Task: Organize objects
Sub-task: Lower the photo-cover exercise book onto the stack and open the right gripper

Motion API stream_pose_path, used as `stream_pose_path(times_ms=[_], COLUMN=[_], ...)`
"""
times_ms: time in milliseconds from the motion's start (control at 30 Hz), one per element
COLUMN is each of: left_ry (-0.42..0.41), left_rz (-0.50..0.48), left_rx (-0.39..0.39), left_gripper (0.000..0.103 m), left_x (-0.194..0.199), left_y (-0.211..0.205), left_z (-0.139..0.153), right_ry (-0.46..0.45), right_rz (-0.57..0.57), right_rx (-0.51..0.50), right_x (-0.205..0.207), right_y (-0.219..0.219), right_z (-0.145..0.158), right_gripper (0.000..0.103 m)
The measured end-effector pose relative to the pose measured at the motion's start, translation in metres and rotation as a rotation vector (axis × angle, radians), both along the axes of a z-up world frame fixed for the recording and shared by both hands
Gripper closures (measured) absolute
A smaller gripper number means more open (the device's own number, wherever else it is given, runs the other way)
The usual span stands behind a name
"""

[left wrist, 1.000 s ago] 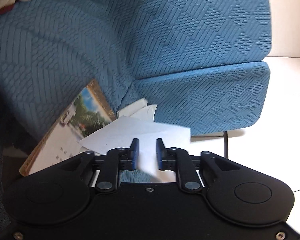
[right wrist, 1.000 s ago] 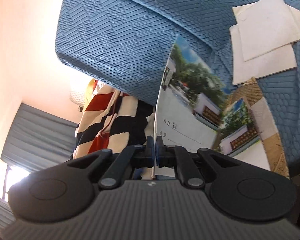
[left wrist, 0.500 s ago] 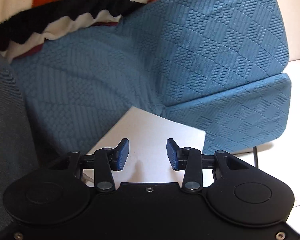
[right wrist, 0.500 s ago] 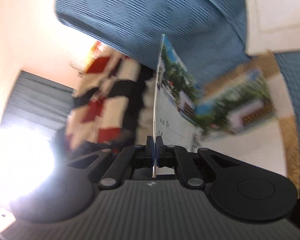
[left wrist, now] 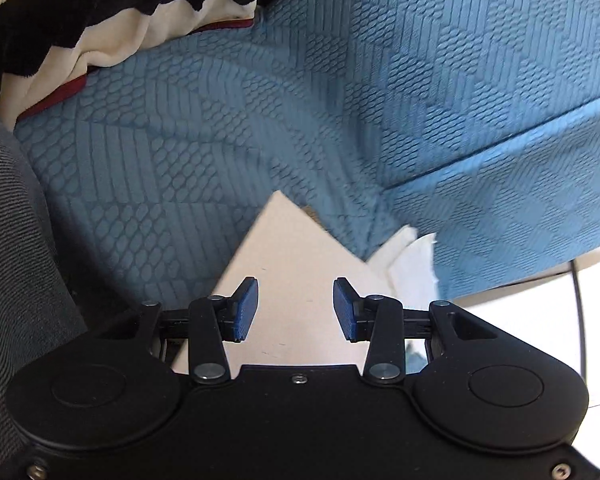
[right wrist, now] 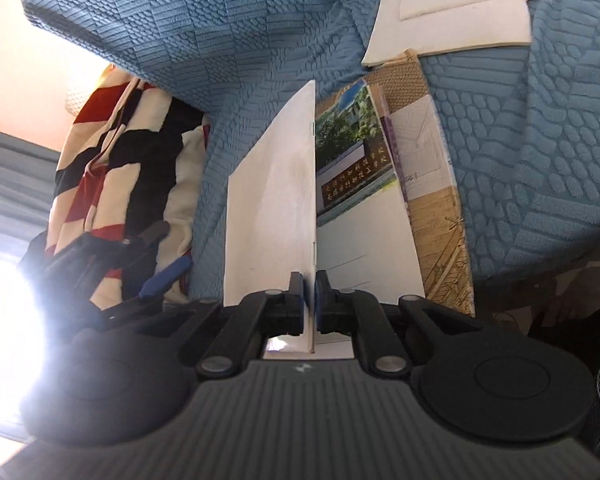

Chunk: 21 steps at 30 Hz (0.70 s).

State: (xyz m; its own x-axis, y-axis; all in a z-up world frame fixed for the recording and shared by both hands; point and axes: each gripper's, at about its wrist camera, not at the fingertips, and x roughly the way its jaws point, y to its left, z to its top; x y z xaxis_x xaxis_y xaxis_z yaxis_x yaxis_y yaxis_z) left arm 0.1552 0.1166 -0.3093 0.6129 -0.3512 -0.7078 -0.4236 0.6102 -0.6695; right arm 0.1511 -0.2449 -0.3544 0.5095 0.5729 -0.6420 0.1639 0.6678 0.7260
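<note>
Booklet transfer: right gripper (right wrist: 308, 300) clamped on spine edge, left gripper (left wrist: 294, 310) fingers apart, empty.

The white booklet (right wrist: 272, 208) hangs over the photo-cover notebooks (right wrist: 364, 208) on the blue sofa (right wrist: 228, 40). Lower it flat, edges aligned with the stack, before releasing; avoid the loose papers (right wrist: 460, 20).
</note>
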Motion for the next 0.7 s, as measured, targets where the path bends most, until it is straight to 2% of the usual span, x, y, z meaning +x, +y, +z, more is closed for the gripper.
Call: stream_pose_path(times_ms=[167, 267, 333, 367, 400, 433, 500, 700], left_ry=[0.026, 0.039, 0.045, 0.054, 0.061, 0.064, 0.068, 0.06], left_rz=[-0.023, -0.038, -0.046, -0.046, -0.047, -0.053, -0.069, -0.119], left_rx=[0.073, 0.125, 0.142, 0.154, 0.168, 0.18, 0.192, 0.271], left_gripper=[0.063, 0.059, 0.054, 0.048, 0.043, 0.042, 0.042, 0.041], left_x=[0.002, 0.005, 0.006, 0.007, 0.008, 0.009, 0.011, 0.012], left_y=[-0.009, -0.014, -0.016, -0.017, -0.018, -0.02, -0.023, -0.036], left_z=[-0.009, -0.012, -0.014, -0.015, -0.015, -0.015, -0.016, -0.014], right_ry=[-0.031, -0.006, 0.0, -0.018, -0.034, -0.048, -0.079, -0.125], right_rz=[0.022, 0.02, 0.054, 0.085, 0.104, 0.113, 0.113, 0.061], right_rx=[-0.058, -0.145, -0.217, -0.239, -0.264, -0.287, -0.321, -0.455], right_x=[-0.006, -0.006, -0.007, -0.009, -0.012, -0.014, -0.019, -0.012], right_y=[0.005, 0.007, 0.01, 0.012, 0.014, 0.016, 0.016, 0.02], right_z=[0.007, 0.01, 0.015, 0.018, 0.022, 0.026, 0.032, 0.034], right_gripper=[0.093, 0.082, 0.074, 0.072, 0.065, 0.053, 0.037, 0.031])
